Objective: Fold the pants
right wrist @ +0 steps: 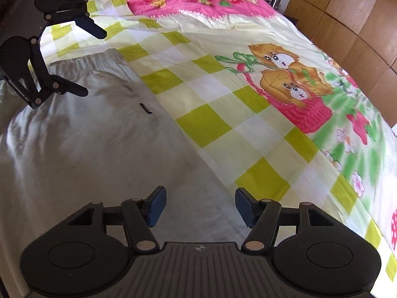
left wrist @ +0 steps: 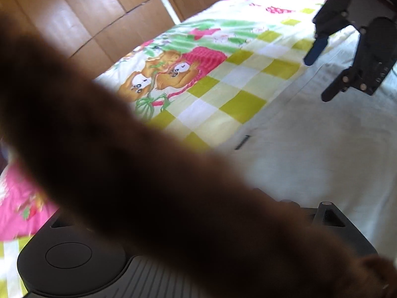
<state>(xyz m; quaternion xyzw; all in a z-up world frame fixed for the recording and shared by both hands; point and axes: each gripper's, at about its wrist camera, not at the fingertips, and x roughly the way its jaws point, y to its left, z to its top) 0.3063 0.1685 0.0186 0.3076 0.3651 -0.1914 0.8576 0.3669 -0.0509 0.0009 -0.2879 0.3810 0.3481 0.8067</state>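
I see open bedsheet (right wrist: 223,134) right of the pants (right wrist: 86,149); a blurred brown shape (left wrist: 148,186) blocks my left view.

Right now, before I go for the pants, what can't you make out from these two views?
- Left wrist view: a blurred brown shape close to the lens hides the left gripper's fingers; only the right wrist view shows them open.
- Pants: legs and hems run off the left and bottom edges in the right wrist view.
- Small dark label on the pants: too small to read.
- Right gripper: open, empty.
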